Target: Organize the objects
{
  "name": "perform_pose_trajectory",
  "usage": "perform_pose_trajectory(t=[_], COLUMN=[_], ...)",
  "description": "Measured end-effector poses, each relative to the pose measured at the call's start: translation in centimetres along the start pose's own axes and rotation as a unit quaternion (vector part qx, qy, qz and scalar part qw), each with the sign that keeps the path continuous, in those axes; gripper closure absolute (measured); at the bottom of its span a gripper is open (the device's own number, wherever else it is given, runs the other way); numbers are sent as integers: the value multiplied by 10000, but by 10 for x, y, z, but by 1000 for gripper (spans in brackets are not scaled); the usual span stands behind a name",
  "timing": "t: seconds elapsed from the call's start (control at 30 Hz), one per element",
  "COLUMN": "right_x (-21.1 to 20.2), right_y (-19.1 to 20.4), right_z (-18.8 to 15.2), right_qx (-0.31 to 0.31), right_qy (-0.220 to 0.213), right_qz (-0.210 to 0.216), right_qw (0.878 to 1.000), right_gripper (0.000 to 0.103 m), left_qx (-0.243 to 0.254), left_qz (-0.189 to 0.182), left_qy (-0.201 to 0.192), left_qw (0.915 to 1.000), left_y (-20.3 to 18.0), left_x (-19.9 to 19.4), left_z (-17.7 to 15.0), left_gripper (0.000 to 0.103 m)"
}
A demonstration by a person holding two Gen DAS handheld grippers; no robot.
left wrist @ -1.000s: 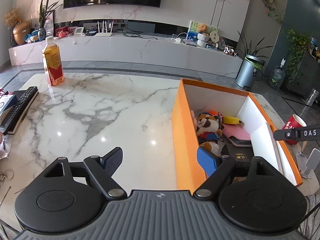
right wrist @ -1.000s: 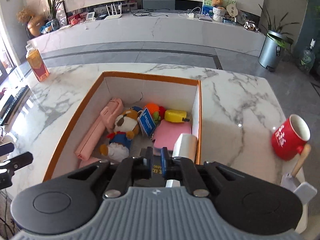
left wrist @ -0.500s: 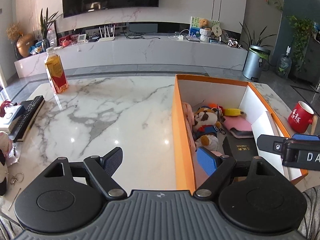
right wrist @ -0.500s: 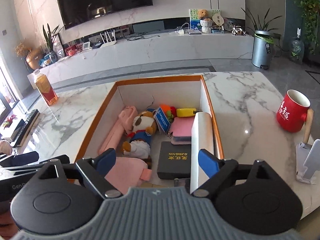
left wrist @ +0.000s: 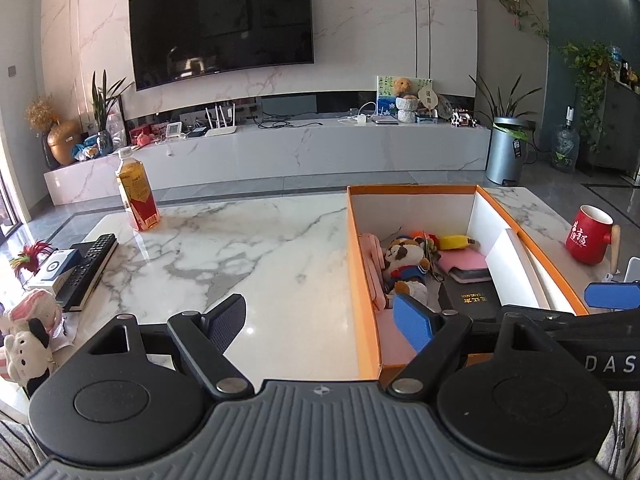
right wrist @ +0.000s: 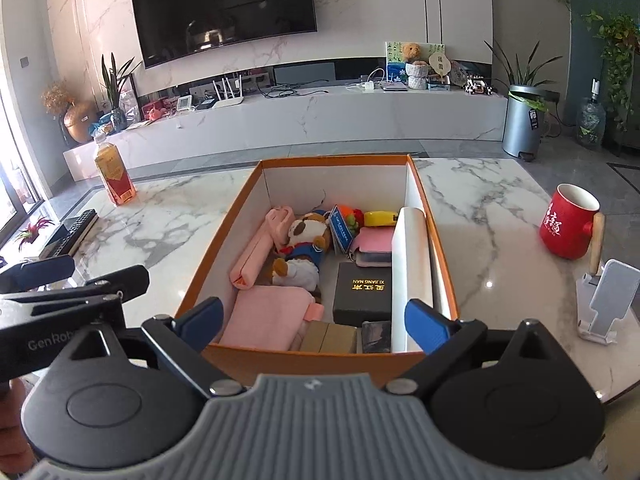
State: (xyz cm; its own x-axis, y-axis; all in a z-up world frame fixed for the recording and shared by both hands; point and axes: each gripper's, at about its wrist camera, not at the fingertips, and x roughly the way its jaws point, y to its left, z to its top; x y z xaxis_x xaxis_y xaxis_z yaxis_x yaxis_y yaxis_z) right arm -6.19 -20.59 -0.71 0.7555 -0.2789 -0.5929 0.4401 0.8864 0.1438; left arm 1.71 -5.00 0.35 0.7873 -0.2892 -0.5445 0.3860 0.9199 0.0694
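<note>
Orange box (right wrist: 236,204) just ahead of right tongs (right wrist: 314,320), both tongs spread apart, empty.

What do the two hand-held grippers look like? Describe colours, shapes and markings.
Both the left gripper and the right gripper have a grey ribbed body, two round black discs and black linkage arms ending in blue pads. White lettering runs along their black sides.
</note>
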Motion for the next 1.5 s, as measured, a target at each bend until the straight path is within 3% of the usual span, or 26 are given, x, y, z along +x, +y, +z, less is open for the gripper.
perform_pose_trajectory(t=[0.33, 1.5], right_x=[-16, -10], right_y=[11, 12], right_z=[-9, -10], right_qx=[-181, -92], right_qy=[-277, -15], right_qz=[-129, -21], right_qw=[9994, 10000], right_gripper=[6, 5], left_qx=[-97, -45], left_qz=[79, 27], left_qy=[-136, -142], left_qw=[9998, 9999], left_y=[4, 8], left_x=[-4, -4], left_z=[-7, -11], left_gripper=[7, 8])
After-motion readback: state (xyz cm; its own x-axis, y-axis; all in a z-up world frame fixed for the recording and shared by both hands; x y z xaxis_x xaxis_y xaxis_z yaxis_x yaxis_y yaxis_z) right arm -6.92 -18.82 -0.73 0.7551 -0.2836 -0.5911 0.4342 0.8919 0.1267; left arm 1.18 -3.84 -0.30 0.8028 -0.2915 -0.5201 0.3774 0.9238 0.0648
